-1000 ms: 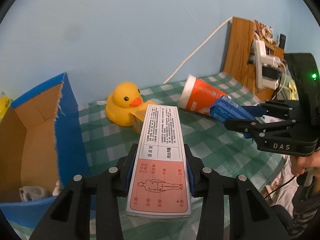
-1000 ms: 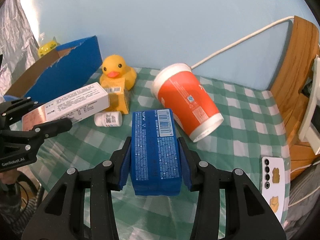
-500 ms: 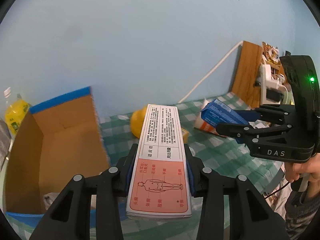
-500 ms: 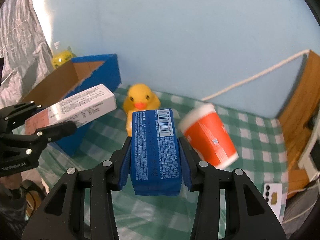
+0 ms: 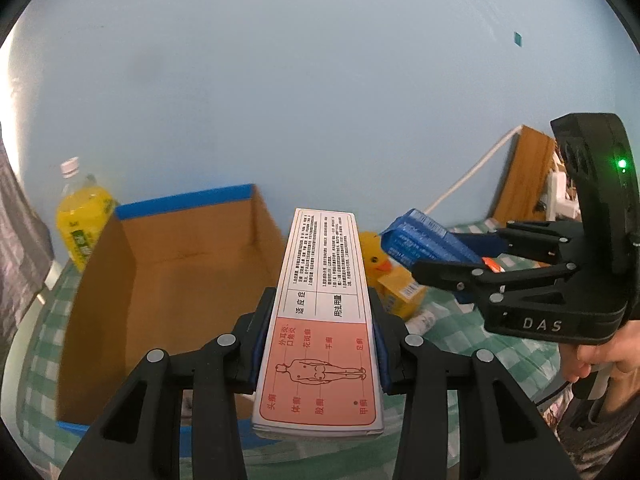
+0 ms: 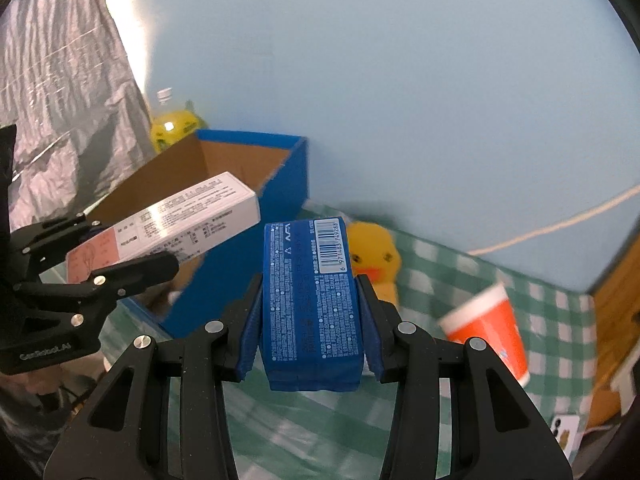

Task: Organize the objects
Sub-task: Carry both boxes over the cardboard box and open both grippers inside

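Cardboard box (image 5: pixel 168 280) open on top, inside mostly bare; mouth free for entry from above. Left tool (image 5: pixel 320 344) clamps long white carton (image 5: pixel 324 300), which juts toward box's right wall. Right tool (image 6: pixel 310 320) carries blue pack (image 6: pixel 310 300) close beside left one; little gap between them. Duck (image 6: pixel 374 256) and small yellow box (image 5: pixel 402 294) stand just right of box. Orange cup (image 6: pixel 486 332) lies tipped on checked tabletop (image 6: pixel 448 280), farther right. Yellow bottle (image 5: pixel 82 216) behind box's left corner. Wall close behind.

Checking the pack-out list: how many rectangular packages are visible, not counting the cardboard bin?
3. White-and-pink box clamped in the left gripper; blue pack clamped in the right gripper; small yellow carton on the table beside the duck. The bin may hide others.
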Demonstrator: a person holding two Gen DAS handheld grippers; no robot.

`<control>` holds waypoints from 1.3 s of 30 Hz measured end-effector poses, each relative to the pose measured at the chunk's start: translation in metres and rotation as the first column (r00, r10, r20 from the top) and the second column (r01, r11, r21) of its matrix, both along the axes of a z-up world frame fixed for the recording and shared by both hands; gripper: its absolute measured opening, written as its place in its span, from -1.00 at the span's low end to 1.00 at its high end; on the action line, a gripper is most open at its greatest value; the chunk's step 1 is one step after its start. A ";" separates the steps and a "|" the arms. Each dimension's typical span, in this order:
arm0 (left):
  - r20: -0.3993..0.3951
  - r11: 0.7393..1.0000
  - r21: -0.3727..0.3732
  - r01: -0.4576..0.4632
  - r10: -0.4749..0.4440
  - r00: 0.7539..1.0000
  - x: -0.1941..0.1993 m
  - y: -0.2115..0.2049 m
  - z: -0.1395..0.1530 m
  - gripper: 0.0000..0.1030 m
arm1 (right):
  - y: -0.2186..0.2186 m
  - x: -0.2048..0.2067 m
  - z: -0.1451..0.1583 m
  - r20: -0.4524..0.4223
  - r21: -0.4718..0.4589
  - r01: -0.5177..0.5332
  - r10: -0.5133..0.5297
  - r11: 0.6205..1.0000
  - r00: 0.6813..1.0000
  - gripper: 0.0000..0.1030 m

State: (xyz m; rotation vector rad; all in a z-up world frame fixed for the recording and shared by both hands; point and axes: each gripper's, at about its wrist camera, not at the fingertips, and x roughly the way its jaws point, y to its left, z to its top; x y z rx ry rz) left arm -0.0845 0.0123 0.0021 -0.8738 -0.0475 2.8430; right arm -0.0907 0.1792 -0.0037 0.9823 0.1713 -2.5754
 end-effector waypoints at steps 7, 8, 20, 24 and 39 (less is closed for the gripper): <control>0.003 0.997 0.021 -0.073 0.073 0.997 0.005 -0.040 -0.002 -0.18 | -0.040 -0.010 0.006 0.001 0.003 -0.070 0.070 0.998 0.998 -0.16; 0.006 0.996 0.024 -0.083 0.083 0.997 0.005 -0.045 -0.003 -0.18 | -0.045 -0.011 0.007 0.001 0.004 -0.078 0.078 0.997 0.997 -0.16; 0.051 0.983 0.044 -0.179 0.177 0.983 0.007 -0.096 -0.018 -0.18 | -0.108 -0.028 0.000 0.041 0.004 -0.174 0.173 0.985 0.984 -0.16; 0.062 0.979 0.041 -0.199 0.196 0.979 0.008 -0.104 -0.023 -0.18 | -0.121 -0.030 -0.007 0.060 0.008 -0.198 0.197 0.980 0.978 -0.16; 0.063 0.967 0.014 -0.255 0.254 0.965 0.009 -0.111 -0.028 0.49 | -0.137 -0.034 -0.017 0.056 0.041 -0.181 0.178 0.983 0.982 0.16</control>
